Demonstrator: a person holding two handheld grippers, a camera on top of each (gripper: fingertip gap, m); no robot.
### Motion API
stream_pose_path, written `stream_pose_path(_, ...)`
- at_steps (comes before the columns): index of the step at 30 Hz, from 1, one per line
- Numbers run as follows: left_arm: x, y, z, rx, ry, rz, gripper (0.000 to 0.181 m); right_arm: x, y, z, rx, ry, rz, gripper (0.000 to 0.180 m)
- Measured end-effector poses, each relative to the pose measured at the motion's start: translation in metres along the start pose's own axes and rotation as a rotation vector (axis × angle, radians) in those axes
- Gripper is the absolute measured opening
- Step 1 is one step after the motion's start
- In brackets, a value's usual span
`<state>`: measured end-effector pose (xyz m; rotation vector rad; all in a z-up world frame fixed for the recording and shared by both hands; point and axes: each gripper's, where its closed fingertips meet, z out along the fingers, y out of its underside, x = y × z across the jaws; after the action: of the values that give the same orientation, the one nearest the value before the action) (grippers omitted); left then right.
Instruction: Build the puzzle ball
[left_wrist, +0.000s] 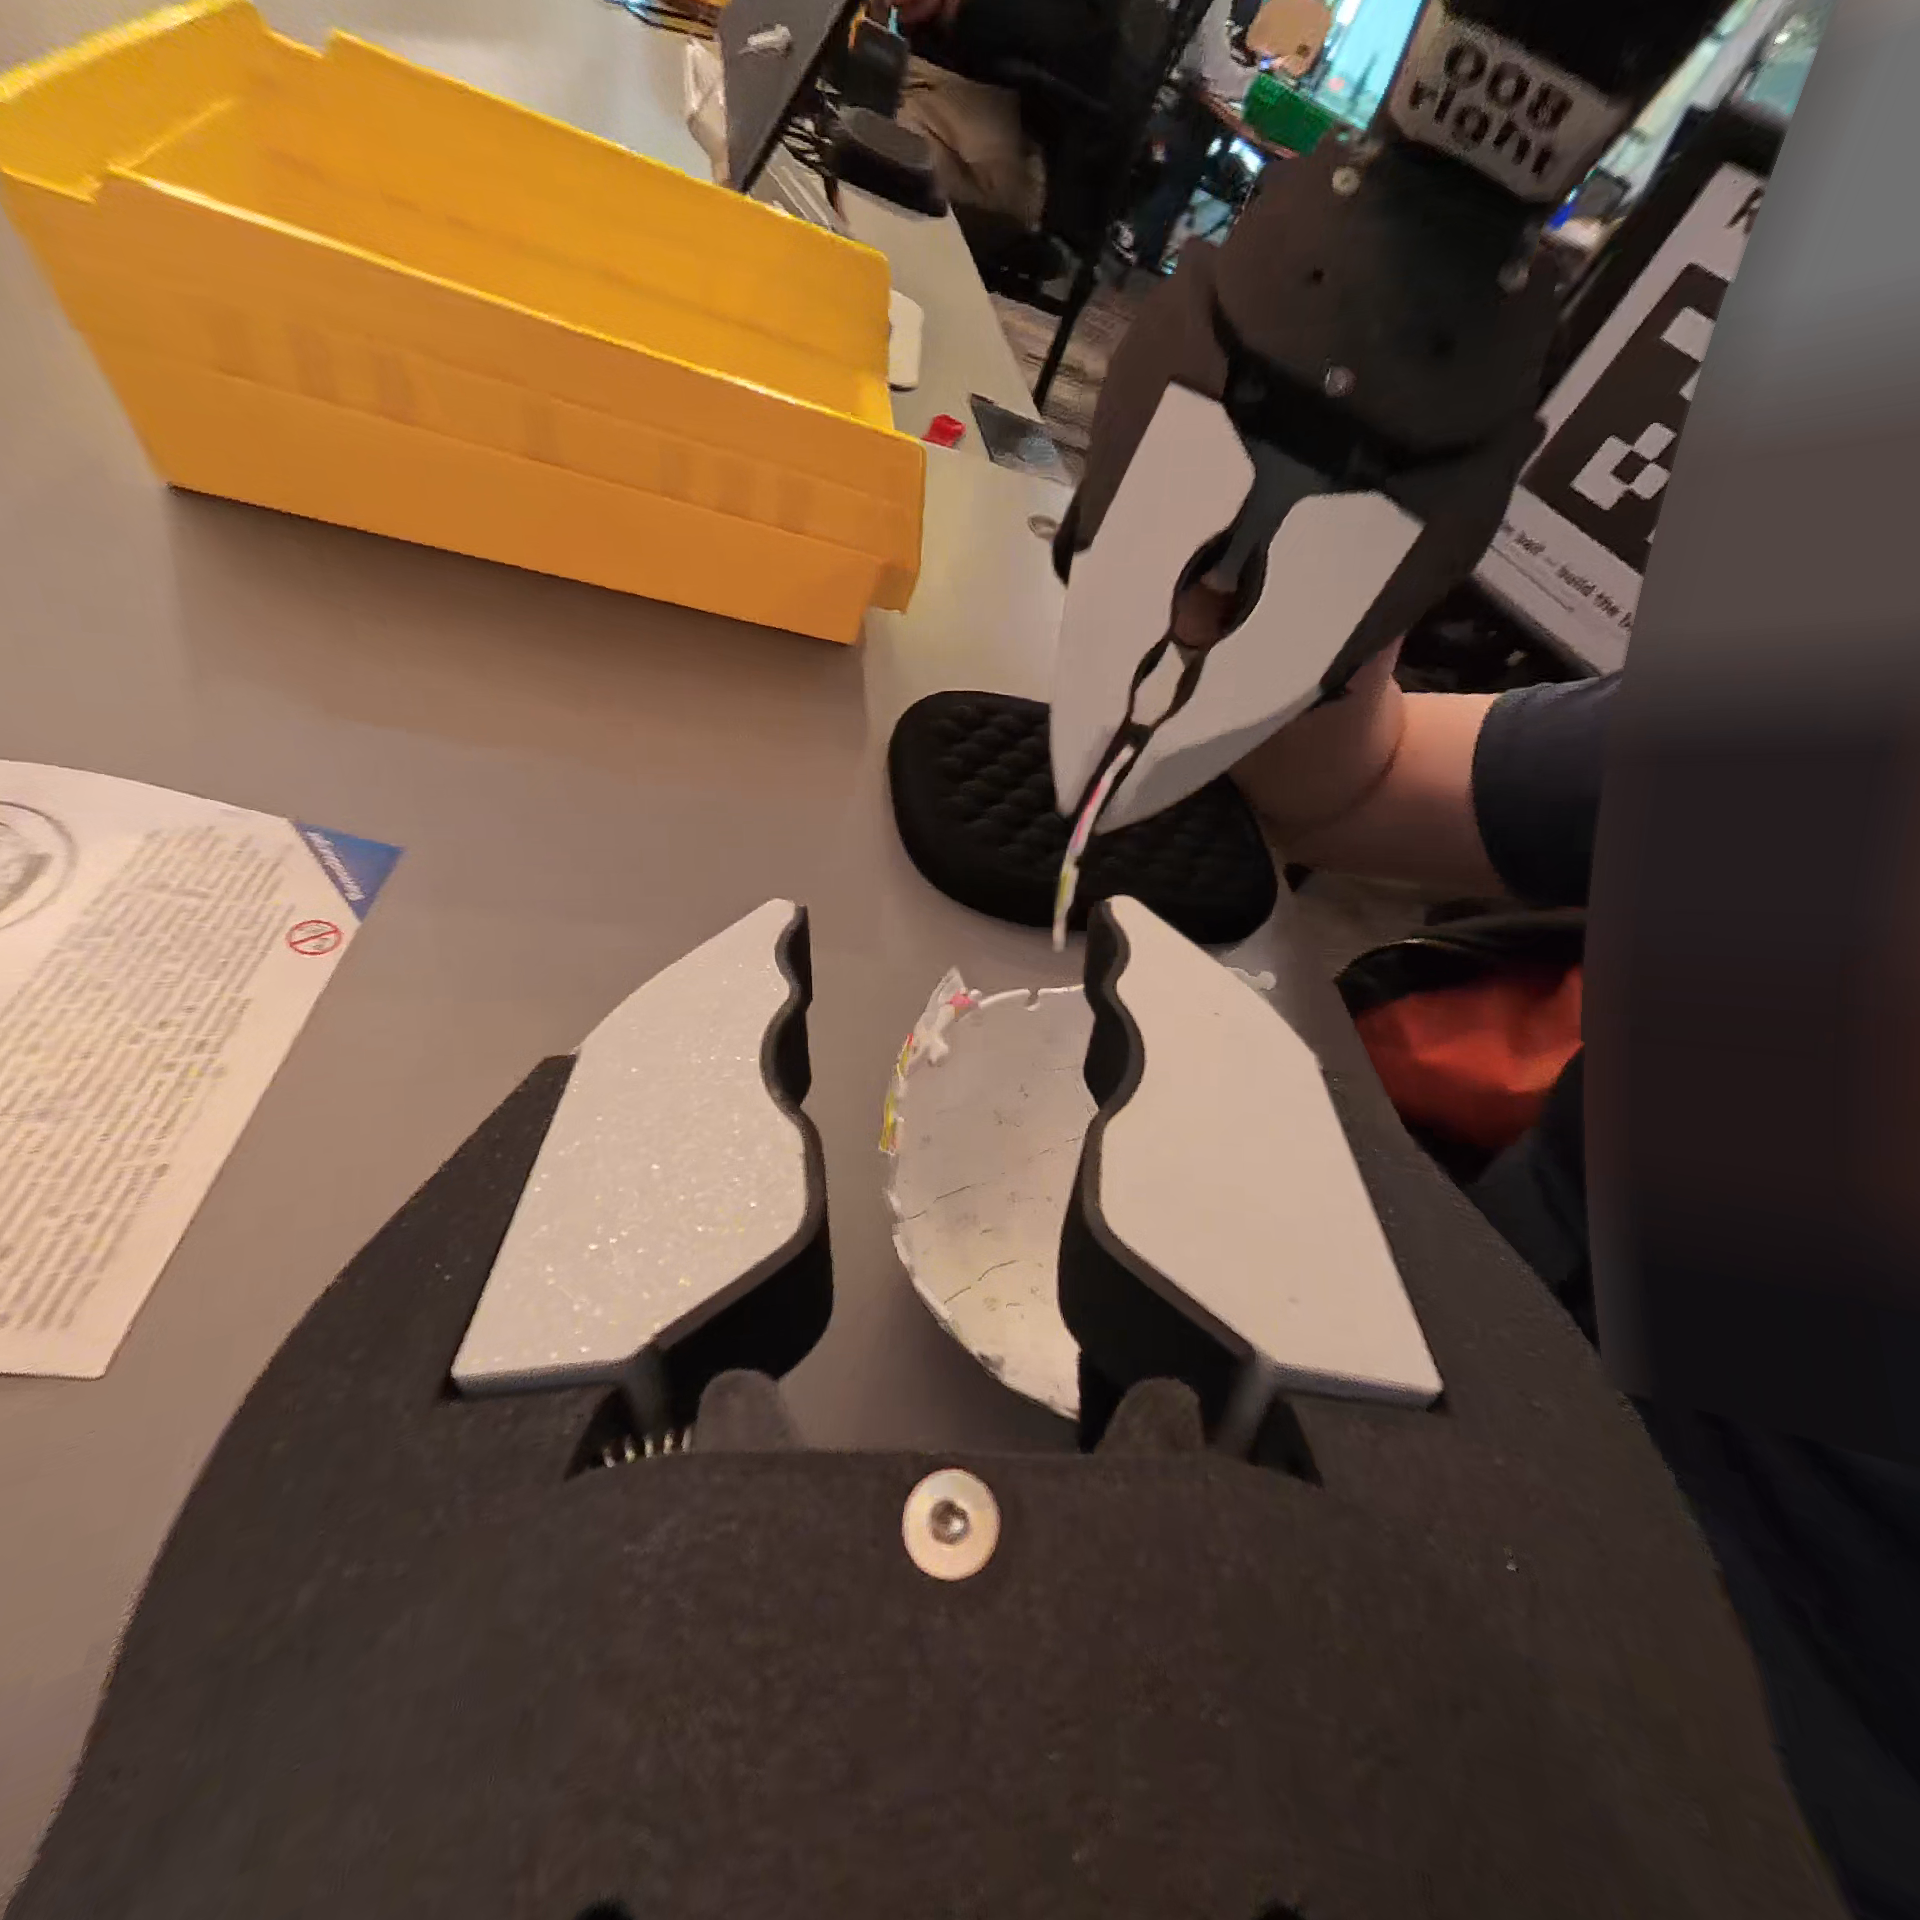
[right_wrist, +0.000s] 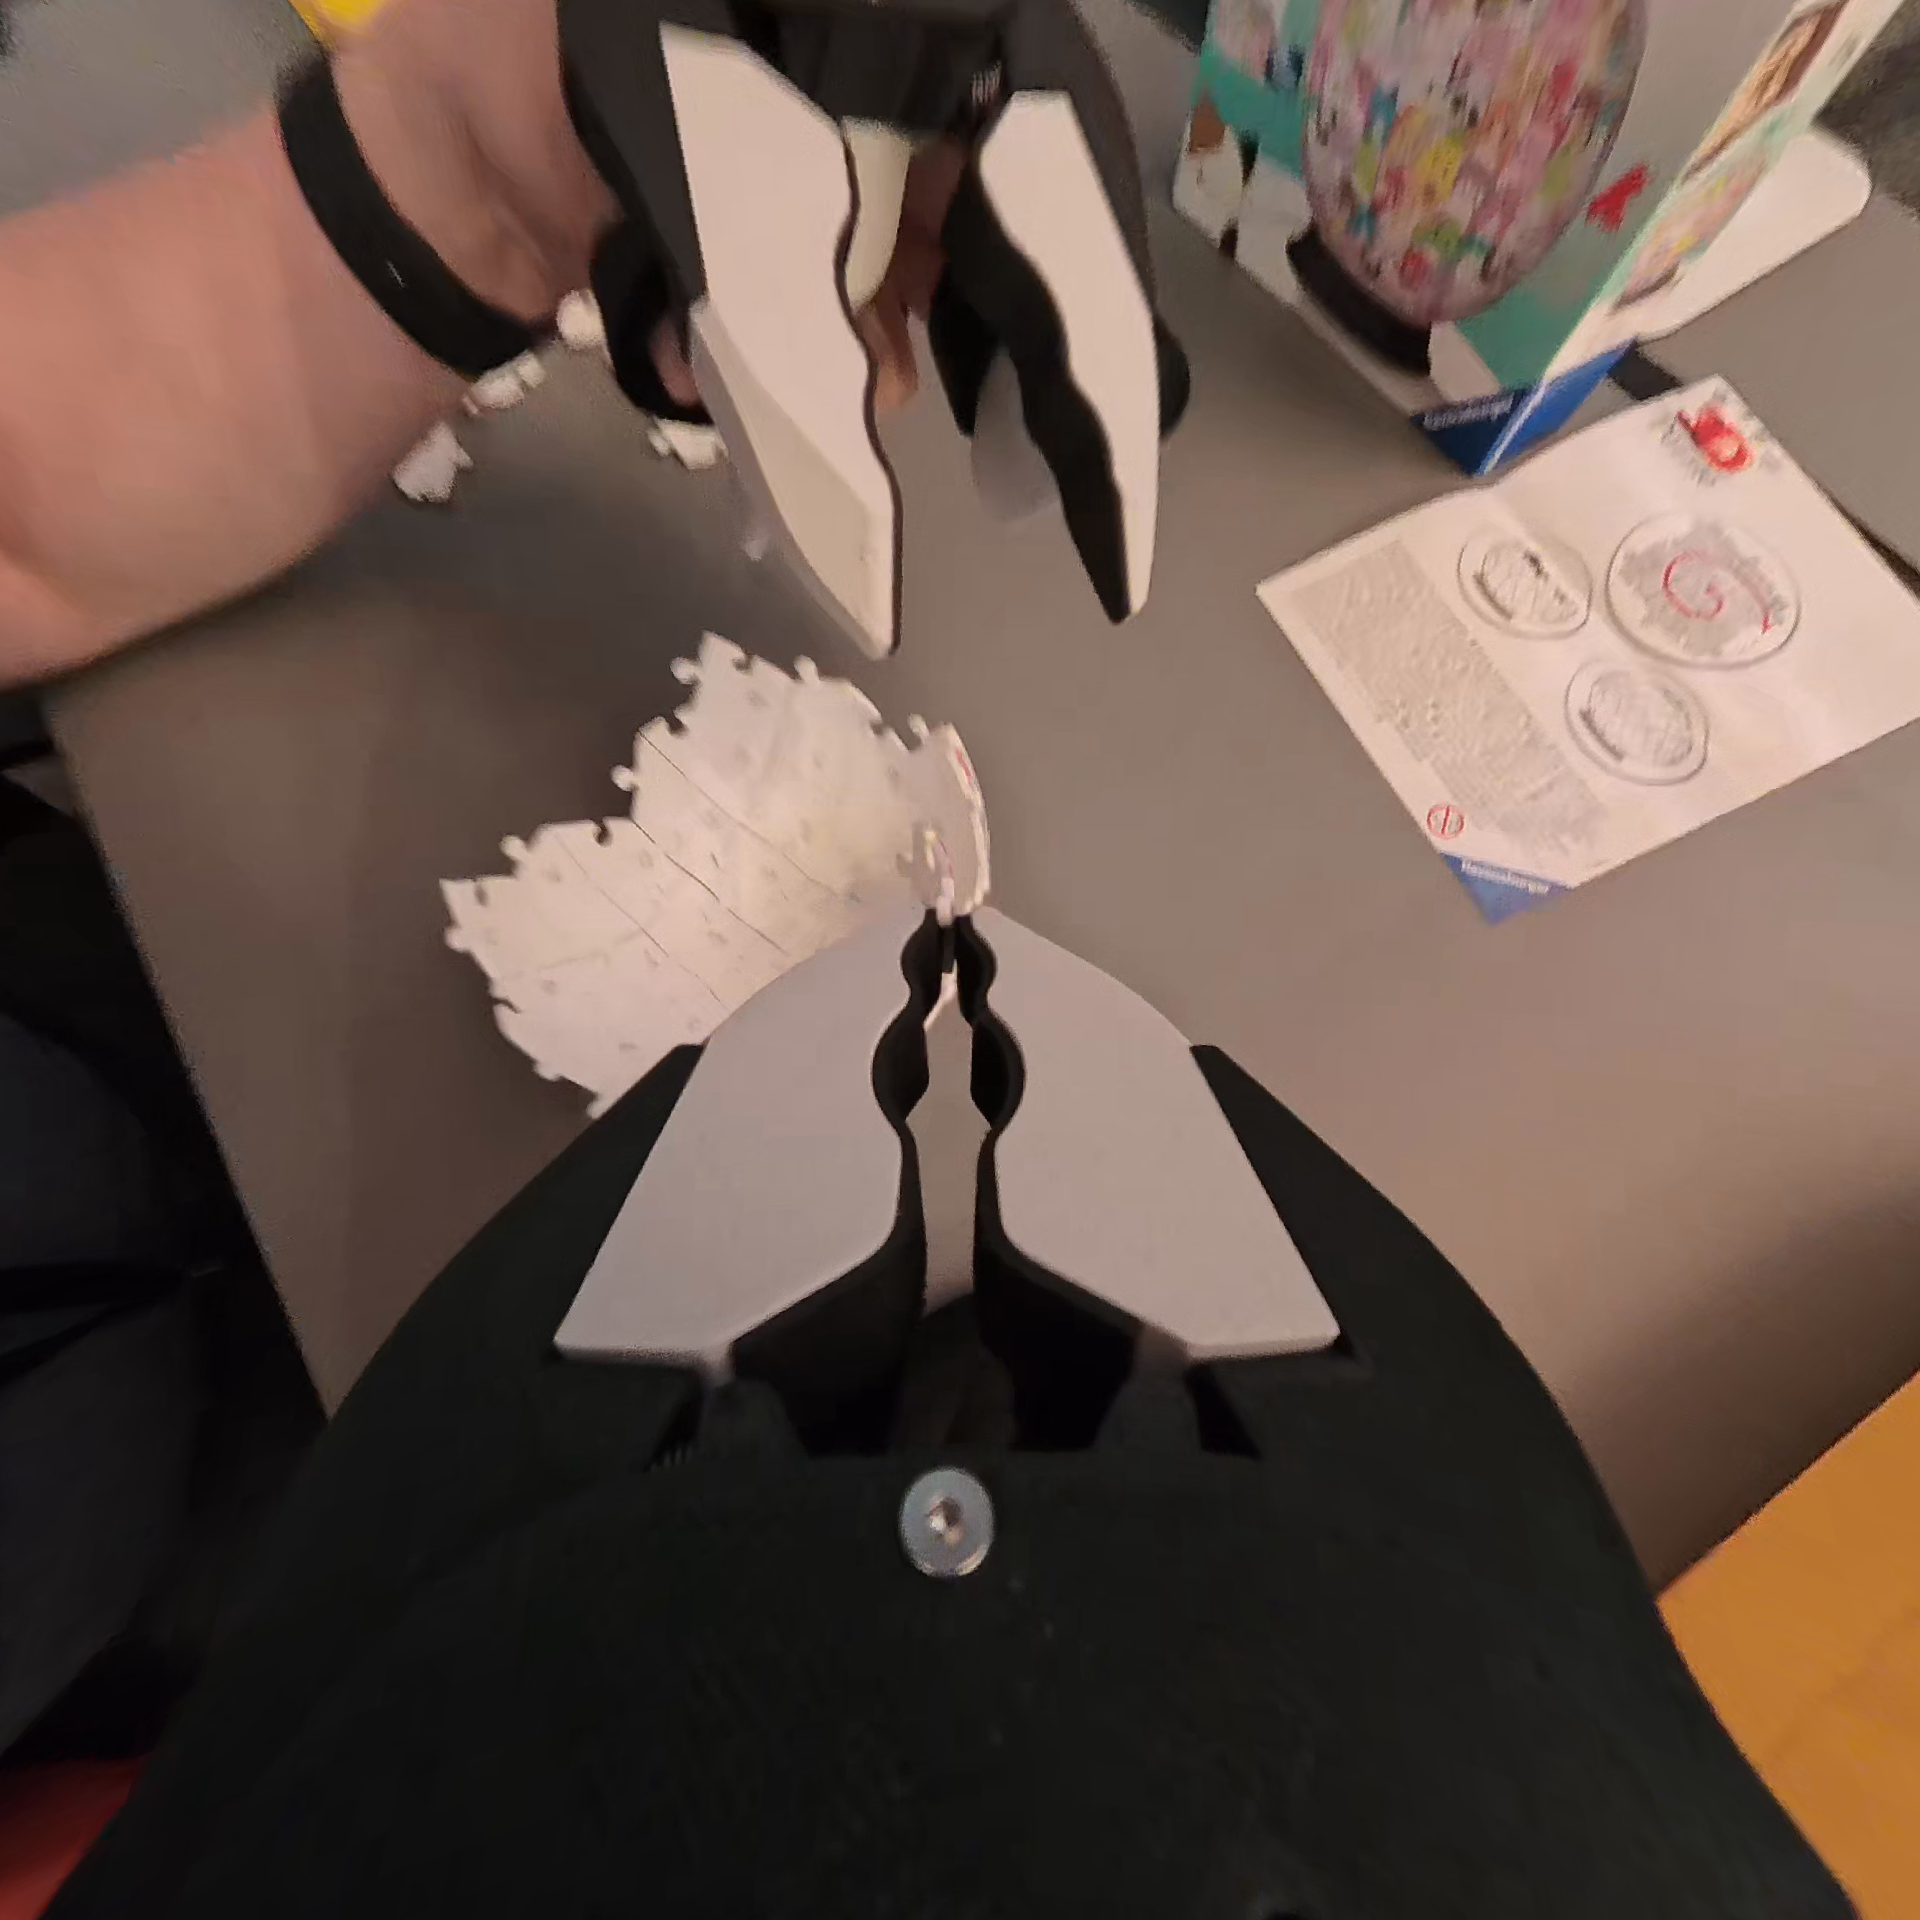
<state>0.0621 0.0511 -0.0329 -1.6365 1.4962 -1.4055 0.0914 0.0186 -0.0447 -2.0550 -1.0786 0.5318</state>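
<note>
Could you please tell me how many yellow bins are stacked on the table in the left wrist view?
2, it seems: the upper yellow bin sits nested in the lower yellow bin, at the table's far left. More could be hidden inside.

Left gripper (left_wrist: 945, 935) held low over counter (left_wrist: 582, 727), jaws spread wide, nothing clamped. Right gripper (right_wrist: 951, 920) angled tips-down opposite, jaws pinched nearly closed on thin puzzle piece (right_wrist: 940, 862). Bare forearm (left_wrist: 1382, 790) seen behind right gripper.
</note>
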Motion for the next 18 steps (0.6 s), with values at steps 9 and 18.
stream_pose_path(9, -0.003, 0.029, 0.007, -0.058, 0.081, -0.075, 0.060, -0.001, 0.024, 0.028, -0.198, 0.121, -0.077, 0.003)
stream_pose_path(18, 0.000, 0.034, 0.017, -0.061, 0.138, -0.080, 0.059, 0.001, 0.023, 0.033, -0.288, 0.257, -0.143, 0.003)
